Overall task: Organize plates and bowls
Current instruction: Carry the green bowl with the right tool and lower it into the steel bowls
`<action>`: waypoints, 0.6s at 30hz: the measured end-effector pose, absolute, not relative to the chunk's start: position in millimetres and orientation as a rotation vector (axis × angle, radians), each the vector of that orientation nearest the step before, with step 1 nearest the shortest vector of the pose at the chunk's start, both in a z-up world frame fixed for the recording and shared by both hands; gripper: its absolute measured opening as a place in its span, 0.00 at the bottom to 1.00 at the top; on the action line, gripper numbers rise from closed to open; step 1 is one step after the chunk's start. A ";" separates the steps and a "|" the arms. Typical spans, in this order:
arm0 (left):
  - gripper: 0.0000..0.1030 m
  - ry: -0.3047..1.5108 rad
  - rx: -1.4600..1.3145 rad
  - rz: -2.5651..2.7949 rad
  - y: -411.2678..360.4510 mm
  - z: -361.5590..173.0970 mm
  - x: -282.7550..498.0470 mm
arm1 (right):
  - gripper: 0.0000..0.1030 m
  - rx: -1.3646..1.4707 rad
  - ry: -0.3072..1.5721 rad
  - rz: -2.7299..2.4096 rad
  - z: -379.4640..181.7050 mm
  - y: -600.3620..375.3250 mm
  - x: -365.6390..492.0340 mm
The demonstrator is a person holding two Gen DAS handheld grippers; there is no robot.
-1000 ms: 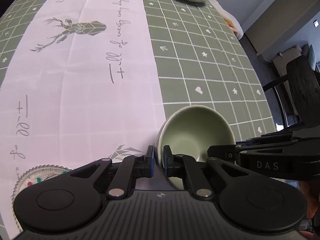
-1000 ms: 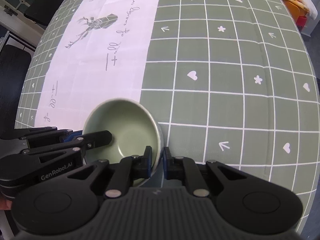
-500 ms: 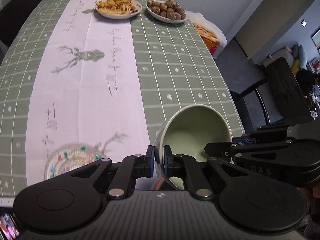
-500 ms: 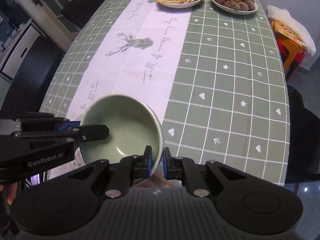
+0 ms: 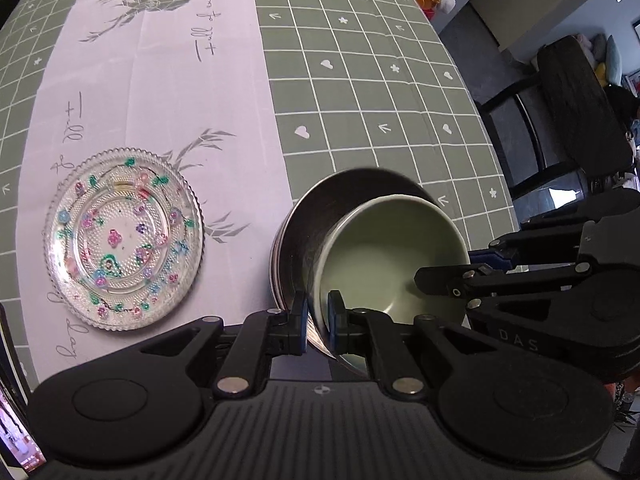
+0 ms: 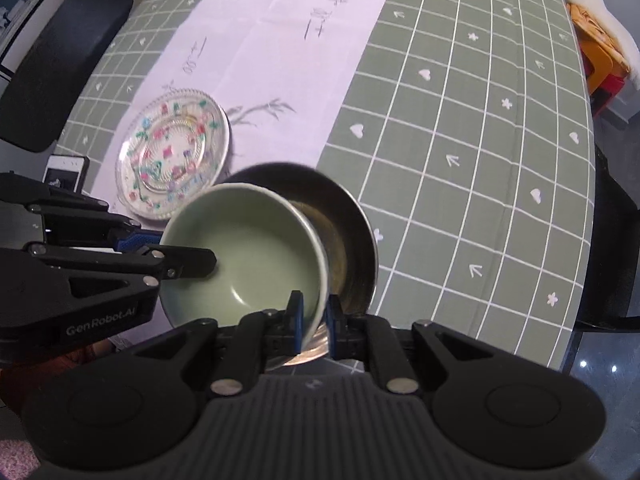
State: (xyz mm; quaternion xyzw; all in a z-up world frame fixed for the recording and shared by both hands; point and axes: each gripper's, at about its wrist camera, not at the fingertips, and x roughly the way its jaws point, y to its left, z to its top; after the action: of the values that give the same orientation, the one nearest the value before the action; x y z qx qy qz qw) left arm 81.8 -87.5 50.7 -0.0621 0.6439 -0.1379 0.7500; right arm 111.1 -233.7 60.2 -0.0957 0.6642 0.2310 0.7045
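Bowl (image 5: pixel 384 256) — both jaws pinching its rim; lower it level, centred into metal bowl (image 6: pixel 352 248) at 12 o'clock, then release together.

The right gripper (image 6: pixel 314 326) has its jaws clamped on the near rim of a pale green bowl (image 6: pixel 244 252). The left gripper (image 6: pixel 168 254) pinches the bowl's opposite rim. The bowl hangs over a dark metal bowl (image 6: pixel 344 240) that stands near the worktop's (image 6: pixel 460 120) near edge. Just beside them, on the white runner (image 6: pixel 288 52), lies a patterned glass plate (image 6: pixel 174 156); a phone (image 6: pixel 66 170) lies near the worktop's left edge.
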 end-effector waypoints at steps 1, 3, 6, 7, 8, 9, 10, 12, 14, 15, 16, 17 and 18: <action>0.10 1.411 -0.136 -0.300 -88.1 49.3 82.0 | 0.09 -0.217 1.476 0.514 58.7 -233.6 111.7; 0.10 1.420 -0.133 -0.301 -90.1 46.6 83.4 | 0.08 -0.223 1.480 0.511 55.7 -234.1 113.5; 0.11 1.429 -0.120 -0.300 -92.5 44.4 85.4 | 0.08 -0.221 1.487 0.506 51.1 -234.5 115.7; 0.10 1.426 -0.117 -0.297 -92.5 44.5 85.7 | 0.08 -0.219 1.489 0.504 49.6 -234.8 116.1; 0.11 1.425 -0.114 -0.295 -92.8 44.6 87.1 | 0.08 -0.220 1.490 0.504 47.1 -235.1 117.1; 0.11 1.430 -0.117 -0.296 -91.9 44.0 88.3 | 0.07 -0.220 1.494 0.502 44.8 -235.2 117.3; 0.11 1.431 -0.128 -0.293 -90.5 43.6 89.5 | 0.07 -0.213 1.494 0.499 42.9 -235.7 118.0; 0.11 1.431 -0.140 -0.293 -88.9 43.2 92.3 | 0.07 -0.206 1.496 0.497 39.8 -235.6 119.8; 0.11 1.430 -0.153 -0.292 -87.7 43.3 93.8 | 0.07 -0.210 1.489 0.495 39.1 -235.7 121.3; 0.11 1.430 -0.154 -0.293 -87.5 44.3 94.6 | 0.07 -0.211 1.490 0.495 38.6 -235.9 121.9; 0.11 1.430 -0.154 -0.293 -87.5 44.9 94.7 | 0.07 -0.210 1.490 0.495 38.5 -236.2 122.4; 0.11 1.423 -0.151 -0.292 -87.5 46.8 94.7 | 0.07 -0.211 1.489 0.496 38.7 -236.2 122.6; 0.12 1.413 -0.145 -0.294 -87.9 49.9 94.5 | 0.07 -0.216 1.487 0.498 39.0 -235.8 122.6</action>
State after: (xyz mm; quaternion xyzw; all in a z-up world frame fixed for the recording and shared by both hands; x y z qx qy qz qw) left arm 94.5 -87.9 49.9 -0.0663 0.6461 -0.1347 0.7484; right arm 122.6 -235.8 39.0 -0.0970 0.6682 0.2238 0.7029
